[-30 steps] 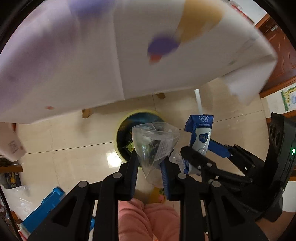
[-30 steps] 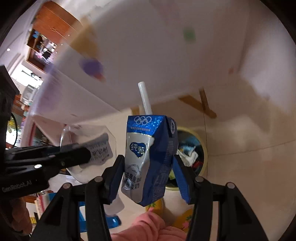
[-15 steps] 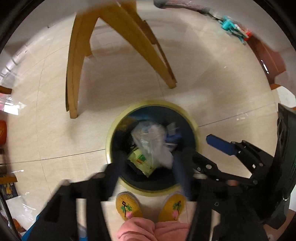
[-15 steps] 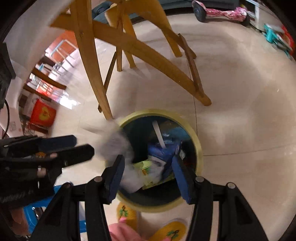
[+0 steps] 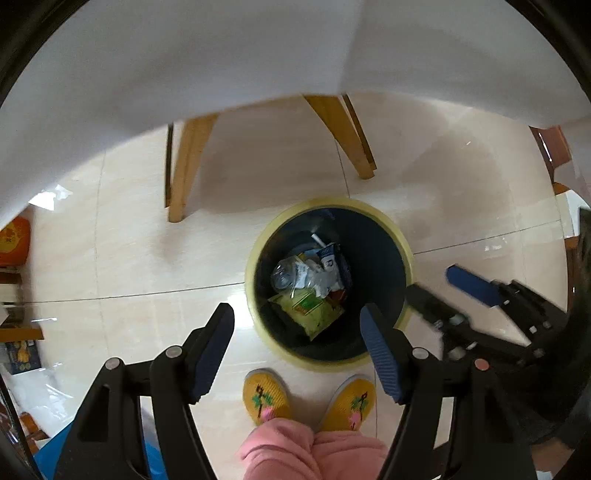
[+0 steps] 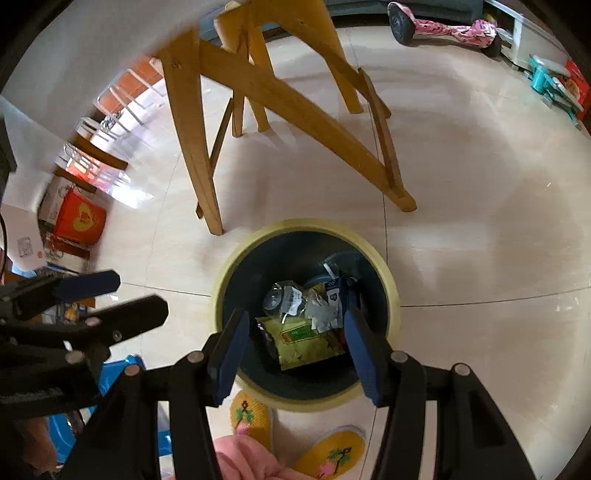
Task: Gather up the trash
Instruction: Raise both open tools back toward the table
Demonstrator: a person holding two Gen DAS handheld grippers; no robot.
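Observation:
A round trash bin (image 5: 402,251) with a yellow rim and dark inside stands on the floor; it also shows in the right wrist view (image 6: 391,291). Inside lie a clear plastic cup (image 5: 282,275), a blue milk carton (image 5: 330,258) with a straw, and a green wrapper (image 5: 308,312). The same cup (image 6: 282,299), carton (image 6: 334,295) and wrapper (image 6: 303,341) show in the right wrist view. My left gripper (image 5: 297,328) is open and empty above the bin's near edge. My right gripper (image 6: 295,330) is open and empty over the bin.
Wooden table legs (image 6: 192,147) stand behind the bin under a white tablecloth (image 5: 221,55). My feet in yellow slippers (image 5: 266,400) are just in front of the bin. A red box (image 6: 79,218) and a pink hoverboard (image 6: 447,26) lie farther off.
Both grippers have opened and let go: the plastic cup and the milk carton have dropped into the bin. Both grippers have tilted down over the bin.

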